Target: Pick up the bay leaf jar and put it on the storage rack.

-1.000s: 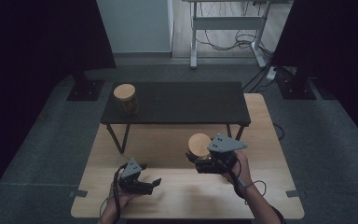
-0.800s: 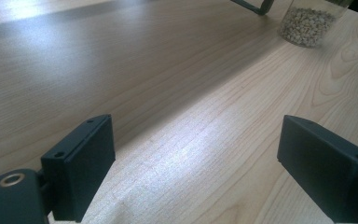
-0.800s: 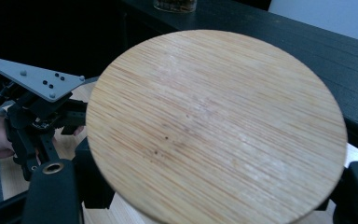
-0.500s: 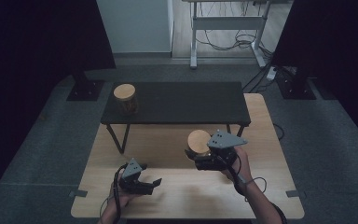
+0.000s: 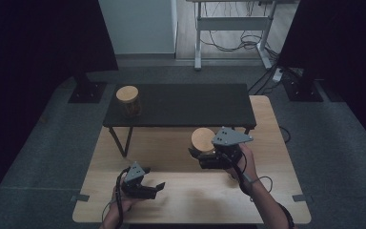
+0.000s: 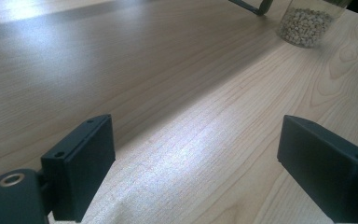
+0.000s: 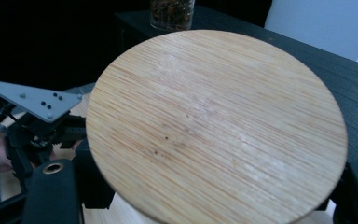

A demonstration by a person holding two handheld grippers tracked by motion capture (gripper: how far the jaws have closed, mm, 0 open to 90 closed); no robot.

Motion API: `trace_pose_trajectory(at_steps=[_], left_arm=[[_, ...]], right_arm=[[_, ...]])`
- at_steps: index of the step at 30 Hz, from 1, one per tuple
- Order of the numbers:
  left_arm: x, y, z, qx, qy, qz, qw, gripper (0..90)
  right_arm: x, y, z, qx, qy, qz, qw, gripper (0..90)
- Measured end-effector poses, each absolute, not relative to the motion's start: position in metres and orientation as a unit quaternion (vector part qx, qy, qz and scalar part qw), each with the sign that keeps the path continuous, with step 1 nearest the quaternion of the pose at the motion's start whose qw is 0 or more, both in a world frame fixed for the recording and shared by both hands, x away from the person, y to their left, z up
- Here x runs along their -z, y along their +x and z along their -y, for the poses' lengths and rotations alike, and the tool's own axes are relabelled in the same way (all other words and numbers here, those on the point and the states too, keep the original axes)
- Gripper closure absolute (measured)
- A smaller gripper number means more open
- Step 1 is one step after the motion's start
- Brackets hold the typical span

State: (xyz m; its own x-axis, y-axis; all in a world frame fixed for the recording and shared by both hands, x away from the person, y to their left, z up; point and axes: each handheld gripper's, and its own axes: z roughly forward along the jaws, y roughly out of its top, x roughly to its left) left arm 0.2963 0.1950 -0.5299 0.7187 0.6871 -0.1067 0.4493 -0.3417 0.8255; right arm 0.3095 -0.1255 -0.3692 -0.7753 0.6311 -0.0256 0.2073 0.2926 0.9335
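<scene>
Our right gripper [image 5: 201, 155] is clenched on a jar [image 5: 204, 143]; in the right gripper view the jar's round bamboo lid [image 7: 216, 126] stands right between the jaws, whose black bodies rise at the lower left and lower right edges of it. In the high view the jar sits at the gripper's tip, over the far middle of the wooden table [image 5: 267, 143], close in front of the black bench [image 5: 190, 105]; whether its base touches the wood we cannot tell, since the gripper hides it. Our right hand [image 5: 243, 160] grips the tool from the right, and the grey plate [image 5: 231, 137] rides on top.

Our left gripper [image 5: 156, 188] is released; its jaws stand wide apart with bare wood between them, and it rests low near the table's front left corner, well apart from the jar. In the left gripper view the jar's glass base, filled with pale pellets [image 6: 306, 25], shows far off at the upper right.

Farther out, a second jar [image 5: 128, 101] with a like lid stands on the bench's left end; beyond lies grey floor [image 5: 343, 138].
</scene>
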Motion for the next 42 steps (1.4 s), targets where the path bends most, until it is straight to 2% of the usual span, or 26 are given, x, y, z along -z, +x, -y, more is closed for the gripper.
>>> trace_pose_trajectory(at_steps=[17,42], left_arm=[[0.53,0.297,-0.195,-0.132,0.809,-0.352,0.452,10.9],[0.53,0.296,-0.195,-0.132,0.81,-0.349,0.451,10.9]], right_arm=[[0.353,0.325,0.131,-0.54,0.267,-0.774,0.193,24.7],[0.338,0.343,0.135,-0.538,0.253,-0.777,0.206,24.7]])
